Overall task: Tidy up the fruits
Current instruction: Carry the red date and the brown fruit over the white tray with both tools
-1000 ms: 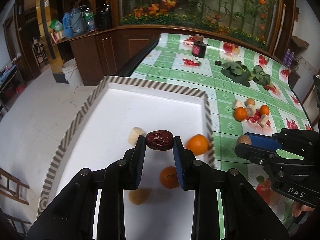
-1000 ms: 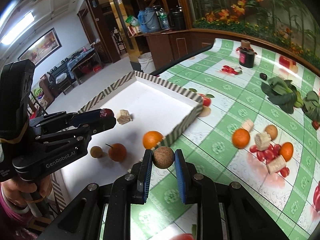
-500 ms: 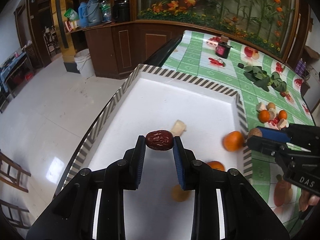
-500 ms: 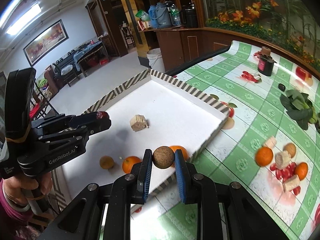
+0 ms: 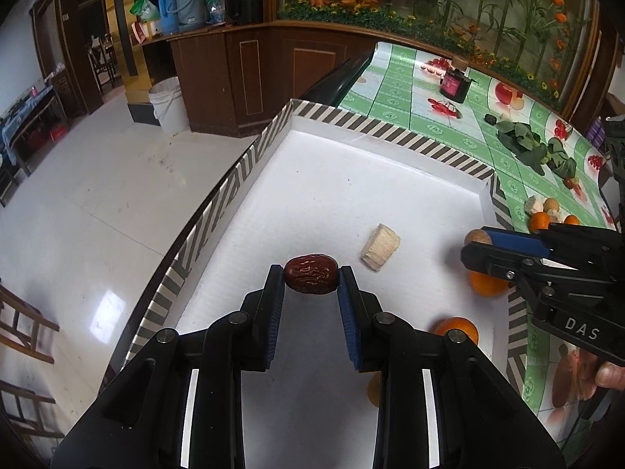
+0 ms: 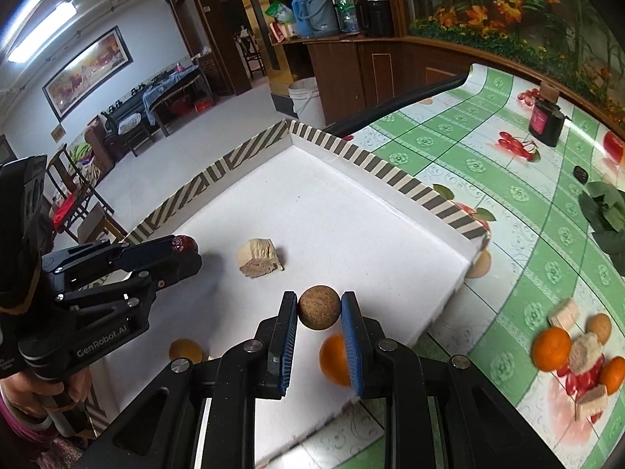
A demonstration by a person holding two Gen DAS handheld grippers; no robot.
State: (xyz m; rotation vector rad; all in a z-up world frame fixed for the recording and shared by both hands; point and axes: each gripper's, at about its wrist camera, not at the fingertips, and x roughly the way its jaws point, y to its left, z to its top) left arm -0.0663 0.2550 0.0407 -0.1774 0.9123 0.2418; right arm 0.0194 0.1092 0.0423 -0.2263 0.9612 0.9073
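Note:
My left gripper [image 5: 311,279] is shut on a dark red date [image 5: 311,273] and holds it above the white tray [image 5: 336,179] with the striped rim. My right gripper [image 6: 319,308] is shut on a round brown fruit [image 6: 319,307] above the tray's right side. In the tray lie a beige chunk [image 5: 380,247], two oranges [image 5: 486,284] [image 5: 457,328] and a small yellowish fruit [image 6: 185,350]. The left gripper also shows in the right wrist view [image 6: 183,248], the right one in the left wrist view [image 5: 474,244].
On the green tablecloth [image 6: 508,211] lie more oranges [image 6: 550,348], beige chunks [image 6: 584,353] and small red fruits. Leafy greens [image 5: 527,142] and a dark jar [image 5: 453,84] stand farther back. The tray's left rim hangs over the floor.
Both grippers have moved left over the tray with their fruits still held. The right gripper has passed from the tray's right edge to above its inside.

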